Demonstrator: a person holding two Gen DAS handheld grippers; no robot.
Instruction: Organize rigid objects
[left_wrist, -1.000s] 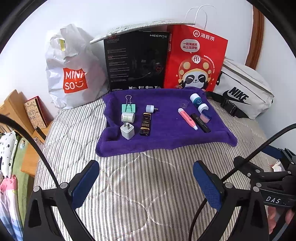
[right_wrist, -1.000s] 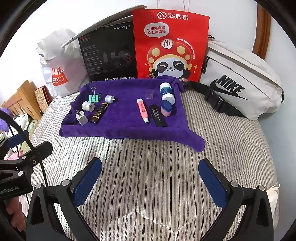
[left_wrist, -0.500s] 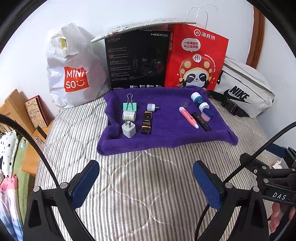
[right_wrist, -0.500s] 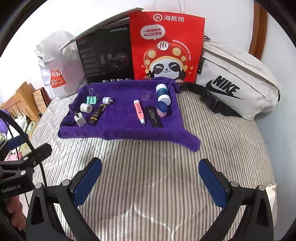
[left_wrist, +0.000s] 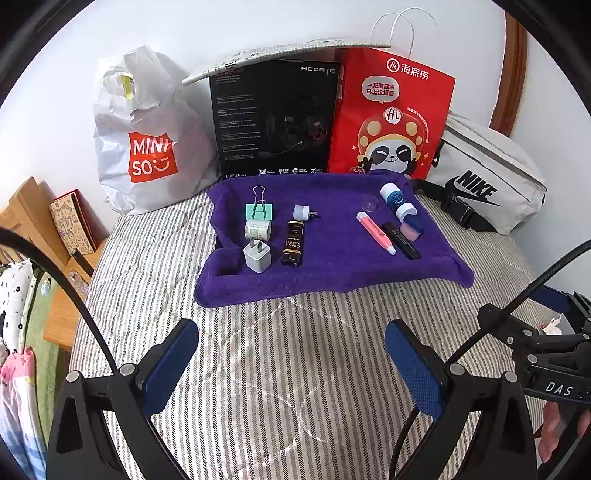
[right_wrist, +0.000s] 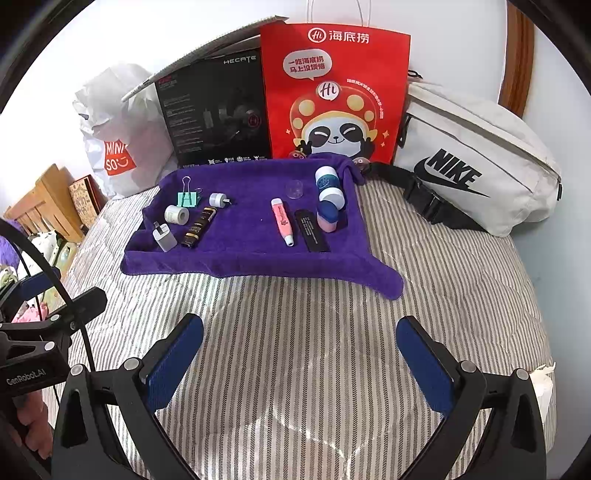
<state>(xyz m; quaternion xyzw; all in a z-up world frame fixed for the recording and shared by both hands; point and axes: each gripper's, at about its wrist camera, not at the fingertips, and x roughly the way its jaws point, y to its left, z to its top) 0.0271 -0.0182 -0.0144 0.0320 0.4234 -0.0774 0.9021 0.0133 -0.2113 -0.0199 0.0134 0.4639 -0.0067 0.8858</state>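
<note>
We hold the left gripper (left_wrist: 291, 363) and the right gripper (right_wrist: 299, 363) with tongs spread wide and empty over the striped bed cover (right_wrist: 332, 332), short of the purple towel (right_wrist: 243, 236). On the towel's left part lie a mint binder clip (right_wrist: 187, 198), a white tape roll (right_wrist: 176, 214), a white charger (right_wrist: 164, 239) and a dark tube (left_wrist: 293, 243) reading "GRAND RESERVE"; on its right part lie a pink marker (right_wrist: 282, 220), a black bar (right_wrist: 312, 236) and small blue-and-white jars (right_wrist: 328, 192). Behind the towel stand a "MINISO" bag (left_wrist: 151, 133), a black "HECATE" box (left_wrist: 275, 118), a red panda bag (right_wrist: 334, 92) and a "NIKE" pouch (right_wrist: 476, 158).
</note>
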